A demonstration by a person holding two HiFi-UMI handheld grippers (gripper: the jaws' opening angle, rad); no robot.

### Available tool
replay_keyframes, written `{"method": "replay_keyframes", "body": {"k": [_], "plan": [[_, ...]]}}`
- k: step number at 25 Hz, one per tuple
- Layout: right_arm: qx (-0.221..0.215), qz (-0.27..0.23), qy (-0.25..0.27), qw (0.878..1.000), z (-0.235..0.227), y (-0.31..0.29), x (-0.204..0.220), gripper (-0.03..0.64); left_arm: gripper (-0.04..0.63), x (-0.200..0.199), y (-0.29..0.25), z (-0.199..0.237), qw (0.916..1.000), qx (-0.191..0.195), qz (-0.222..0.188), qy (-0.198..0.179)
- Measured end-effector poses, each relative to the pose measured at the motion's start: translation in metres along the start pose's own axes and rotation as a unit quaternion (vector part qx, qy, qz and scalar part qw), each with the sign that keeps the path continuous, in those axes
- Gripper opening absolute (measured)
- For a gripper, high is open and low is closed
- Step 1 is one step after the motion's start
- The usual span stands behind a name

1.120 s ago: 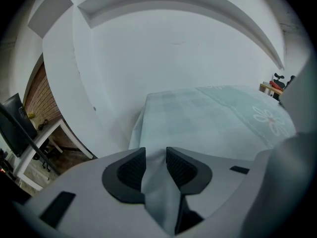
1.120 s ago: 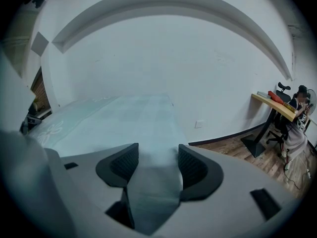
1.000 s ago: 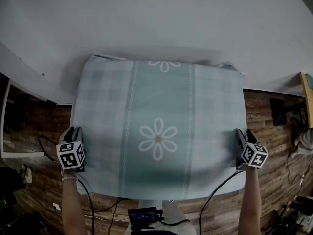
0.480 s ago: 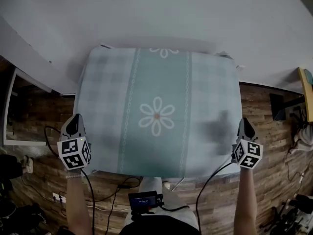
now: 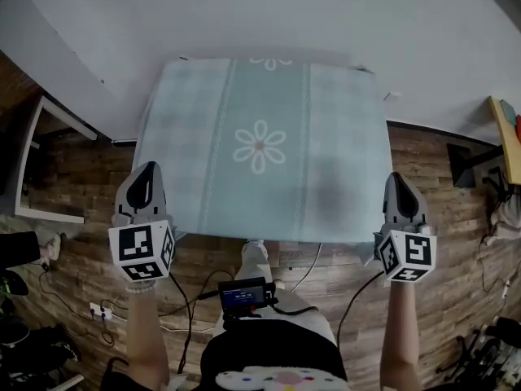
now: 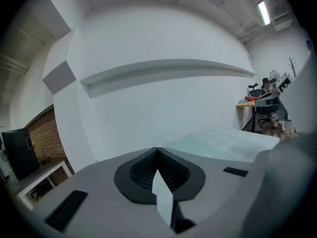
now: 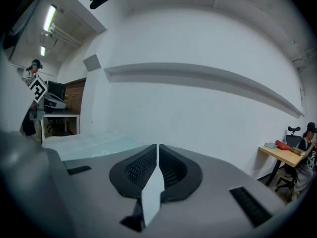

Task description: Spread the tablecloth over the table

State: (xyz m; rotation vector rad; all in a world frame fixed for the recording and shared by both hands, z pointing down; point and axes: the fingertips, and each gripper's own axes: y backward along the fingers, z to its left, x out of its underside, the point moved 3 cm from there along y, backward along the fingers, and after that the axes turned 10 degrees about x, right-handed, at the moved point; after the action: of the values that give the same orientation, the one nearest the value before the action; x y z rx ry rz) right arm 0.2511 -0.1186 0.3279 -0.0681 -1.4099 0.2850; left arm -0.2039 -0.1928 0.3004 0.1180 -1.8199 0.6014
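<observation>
The pale teal checked tablecloth (image 5: 260, 149), with a white daisy at its middle, lies spread flat over the table. Both grippers hang raised above its near corners, close to my head. The left gripper (image 5: 145, 187) is over the near left corner and the right gripper (image 5: 402, 192) over the near right one. Each has its jaws shut with no cloth between them. The left gripper view shows the shut jaws (image 6: 157, 150) and the cloth (image 6: 223, 143) low at the right. In the right gripper view the shut jaws (image 7: 157, 147) point at the wall, with the cloth (image 7: 94, 145) low at the left.
A white wall (image 5: 269, 15) runs behind the table. Wood-look flooring (image 5: 73, 243) with cables (image 5: 187, 292) surrounds it. A white frame (image 5: 41, 169) stands at the left and a yellow-edged desk (image 5: 503, 137) at the right. A person sits at a far desk (image 6: 265, 90).
Both grippers have lifted off the cloth's near side edges and come up toward my head. The cloth stays spread on the table and looks smaller and farther away.
</observation>
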Motion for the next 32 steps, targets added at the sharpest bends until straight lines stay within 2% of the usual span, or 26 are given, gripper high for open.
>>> {"method": "replay_keyframes", "body": {"k": [8, 15, 20, 23, 26, 32], "plan": [[-0.058, -0.07, 0.003, 0.996, 0.029, 0.079, -0.041, 0.04, 0.015, -0.028, 0.057, -0.074, 0.998, 0.044, -0.045, 0.004], [-0.07, -0.09, -0.024, 0.993, 0.038, 0.121, -0.051, 0.04, 0.015, -0.04, 0.09, -0.119, 0.9953, 0.074, -0.051, -0.035], [-0.069, -0.099, -0.027, 0.992, 0.041, 0.134, -0.054, 0.04, 0.015, -0.042, 0.104, -0.134, 0.9931, 0.094, -0.064, -0.027], [-0.077, -0.105, -0.011, 0.991, 0.045, 0.143, -0.055, 0.04, 0.015, -0.044, 0.112, -0.14, 0.9922, 0.1, -0.071, -0.021], [-0.087, -0.109, 0.015, 0.99, 0.049, 0.151, -0.055, 0.04, 0.015, -0.046, 0.115, -0.151, 0.9907, 0.112, -0.072, -0.026], [-0.103, -0.099, 0.012, 0.99, 0.06, 0.157, -0.05, 0.04, 0.015, -0.048, 0.112, -0.159, 0.989, 0.124, -0.074, -0.032]]}}
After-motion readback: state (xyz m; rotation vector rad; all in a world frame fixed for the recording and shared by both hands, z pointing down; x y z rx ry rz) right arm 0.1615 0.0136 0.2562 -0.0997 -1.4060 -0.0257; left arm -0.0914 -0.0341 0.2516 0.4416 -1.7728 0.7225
